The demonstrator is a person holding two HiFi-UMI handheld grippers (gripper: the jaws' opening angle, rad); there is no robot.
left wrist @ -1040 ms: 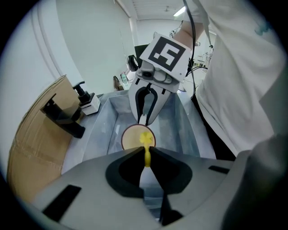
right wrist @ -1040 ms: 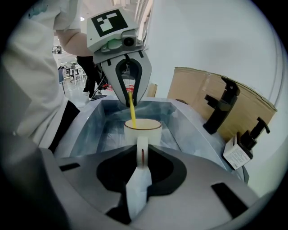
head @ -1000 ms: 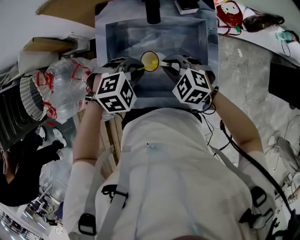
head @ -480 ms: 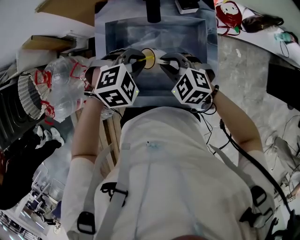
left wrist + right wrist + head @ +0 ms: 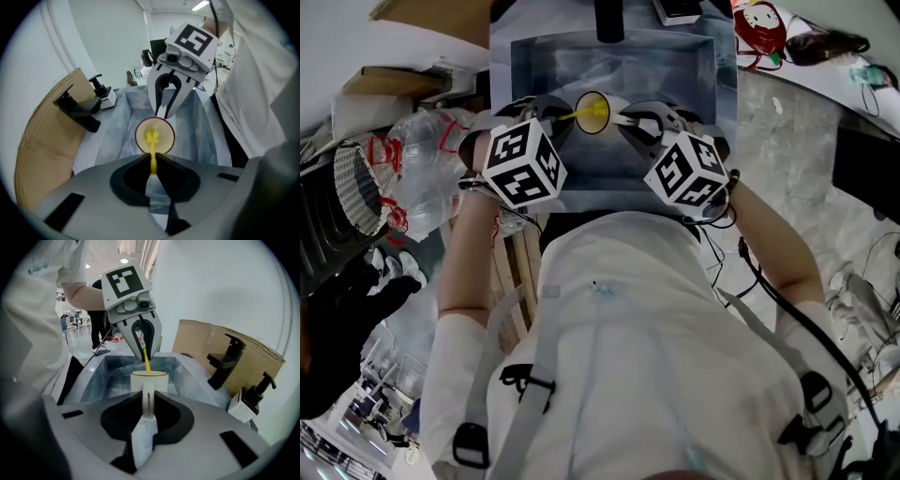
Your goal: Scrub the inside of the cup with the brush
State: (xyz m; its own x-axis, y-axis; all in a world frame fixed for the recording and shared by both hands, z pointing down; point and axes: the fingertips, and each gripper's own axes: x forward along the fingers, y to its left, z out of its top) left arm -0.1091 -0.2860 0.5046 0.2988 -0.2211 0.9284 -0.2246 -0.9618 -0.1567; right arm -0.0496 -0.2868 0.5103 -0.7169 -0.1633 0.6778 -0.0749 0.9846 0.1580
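A white cup with a yellow inside (image 5: 592, 112) hangs over the sink, tipped with its mouth toward my left gripper. My right gripper (image 5: 624, 121) is shut on the cup's handle (image 5: 148, 401), and the cup body (image 5: 149, 380) sits just past its jaws. My left gripper (image 5: 563, 120) is shut on the handle of a yellow brush (image 5: 152, 149). The brush head (image 5: 151, 136) is inside the cup (image 5: 155, 136). In the right gripper view the brush handle (image 5: 146, 363) slants down from the left gripper (image 5: 142, 355) into the cup.
The grey sink (image 5: 530, 66) has a black faucet (image 5: 607, 21) at its far edge. Cardboard (image 5: 42, 140) stands behind the faucet (image 5: 77, 110). Clear plastic bags (image 5: 431, 159) and a wire basket (image 5: 356, 187) lie to the left. Stone floor and cables are at the right.
Both grippers and the cup have drifted slightly toward the sink's far side. The cup's mouth, turned edge-on half a second ago, faces the head camera again. Both grips are unchanged.
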